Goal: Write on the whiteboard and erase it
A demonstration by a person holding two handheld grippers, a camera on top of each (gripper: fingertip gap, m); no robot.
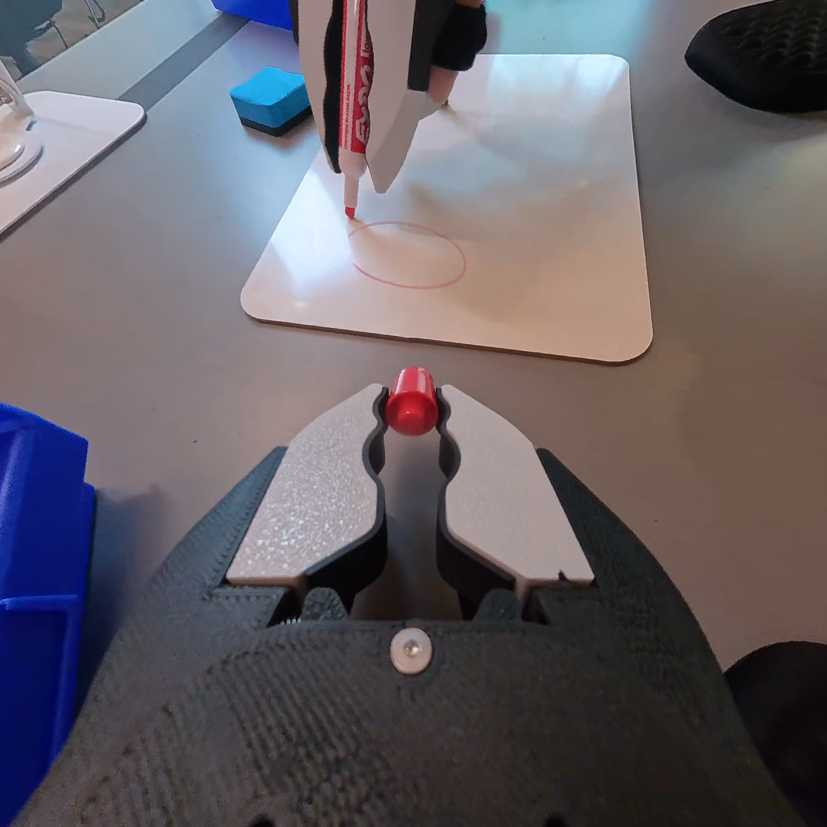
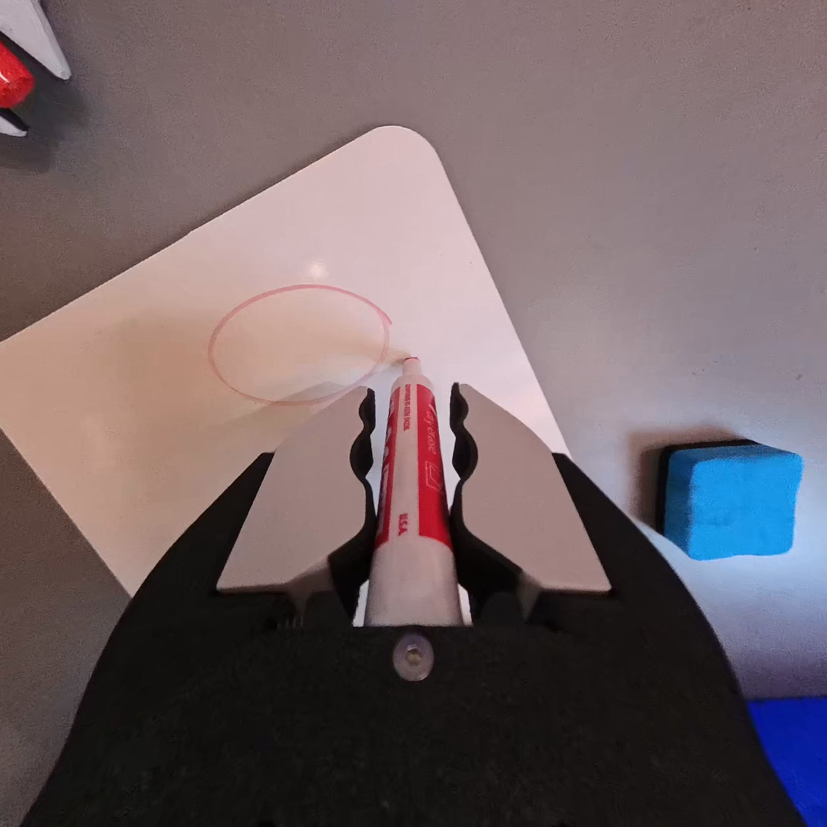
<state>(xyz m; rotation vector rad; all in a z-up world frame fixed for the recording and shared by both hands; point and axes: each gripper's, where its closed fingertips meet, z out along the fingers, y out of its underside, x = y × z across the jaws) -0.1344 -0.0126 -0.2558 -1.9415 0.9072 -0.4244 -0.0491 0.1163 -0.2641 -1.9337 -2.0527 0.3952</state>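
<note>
Jaws on red marker [image 2: 414, 470], tip at whiteboard [image 2: 134, 402]

The picture's edge is cutting off the dark blue plastic bin [image 1: 40, 581] at the tabletop's near left. The right gripper's black body is hiding the red-and-white marker's [image 2: 414, 492] rear end. The black ribbed object [image 1: 760, 58] at the far right corner is running out of frame.

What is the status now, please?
Left claw clamps red cap. Right claw holds marker, tip at red circle on whiteboard. Nothing blocking.
</note>
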